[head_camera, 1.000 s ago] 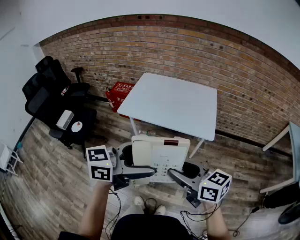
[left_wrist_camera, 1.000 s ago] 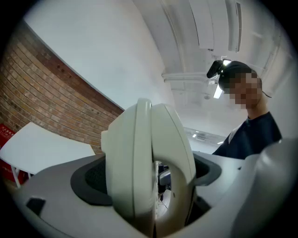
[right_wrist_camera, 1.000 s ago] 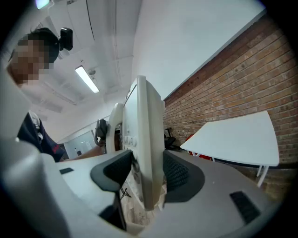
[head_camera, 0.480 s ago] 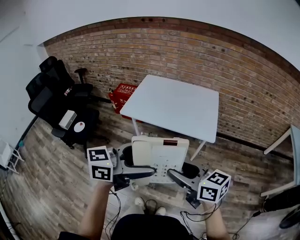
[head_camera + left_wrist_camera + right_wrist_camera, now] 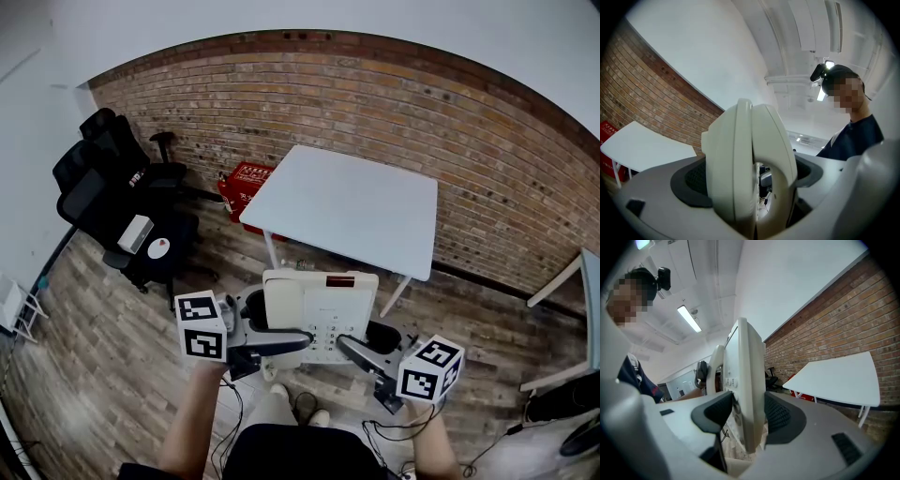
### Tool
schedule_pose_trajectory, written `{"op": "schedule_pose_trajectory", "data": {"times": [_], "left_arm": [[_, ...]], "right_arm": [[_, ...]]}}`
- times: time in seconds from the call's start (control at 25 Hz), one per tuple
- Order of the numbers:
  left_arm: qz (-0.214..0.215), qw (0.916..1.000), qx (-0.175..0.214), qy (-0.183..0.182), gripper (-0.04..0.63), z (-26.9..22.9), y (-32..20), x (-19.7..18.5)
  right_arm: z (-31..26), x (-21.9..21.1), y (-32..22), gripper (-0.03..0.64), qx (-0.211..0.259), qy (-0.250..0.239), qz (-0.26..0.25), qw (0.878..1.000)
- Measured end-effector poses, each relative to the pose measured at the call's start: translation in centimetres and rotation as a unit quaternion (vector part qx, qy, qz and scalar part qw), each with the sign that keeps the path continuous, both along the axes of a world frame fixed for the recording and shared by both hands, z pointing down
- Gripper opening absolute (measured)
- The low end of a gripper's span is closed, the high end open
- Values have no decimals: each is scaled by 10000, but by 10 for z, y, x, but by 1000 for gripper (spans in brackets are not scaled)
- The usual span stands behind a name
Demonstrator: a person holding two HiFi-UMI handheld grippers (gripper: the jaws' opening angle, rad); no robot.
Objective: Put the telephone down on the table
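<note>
You hold the telephone point(image 5: 323, 305) clamped at each side, left gripper point(image 5: 265, 328) and right gripper point(image 5: 371, 345), short of the table point(image 5: 347, 206). Next, carry it forward and lower it level.

Grey-bodied left tool point(image 5: 279, 324), right tool point(image 5: 364, 339); black pads point(image 5: 778, 417); black-white marker cubes point(image 5: 200, 326); dark navy top point(image 5: 853, 137)
</note>
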State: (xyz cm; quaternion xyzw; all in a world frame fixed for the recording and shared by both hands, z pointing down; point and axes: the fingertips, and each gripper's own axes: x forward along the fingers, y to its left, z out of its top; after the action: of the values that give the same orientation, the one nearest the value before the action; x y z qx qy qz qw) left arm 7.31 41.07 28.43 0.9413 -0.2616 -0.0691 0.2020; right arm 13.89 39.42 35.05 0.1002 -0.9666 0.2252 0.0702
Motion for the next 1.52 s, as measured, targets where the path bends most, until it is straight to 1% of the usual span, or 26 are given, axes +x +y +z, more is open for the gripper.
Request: {"op": "schedule_pose_trajectory", "data": {"times": [0.16,0.48,0.88,1.16,1.52], "left_arm": [[-16,10000,-41,22,471,3,-1,2],[38,10000,3,28,474,2,-10,0],[132,9999,-4,30,480,2,-42,-4],[155,9999,-18,10,480,5,-65,-17],[211,9997,-96,-16,480,5,-110,-36]], "right_arm": [[2,2,0,219,-29,42,-7,10000],[2,0,-9,220,3,47,63,10000],[1,-4,-38,221,13,90,194,9998],[5,-17,-61,221,-12,54,218,9997],[4,-36,-105,221,-56,59,246,9997]]}}
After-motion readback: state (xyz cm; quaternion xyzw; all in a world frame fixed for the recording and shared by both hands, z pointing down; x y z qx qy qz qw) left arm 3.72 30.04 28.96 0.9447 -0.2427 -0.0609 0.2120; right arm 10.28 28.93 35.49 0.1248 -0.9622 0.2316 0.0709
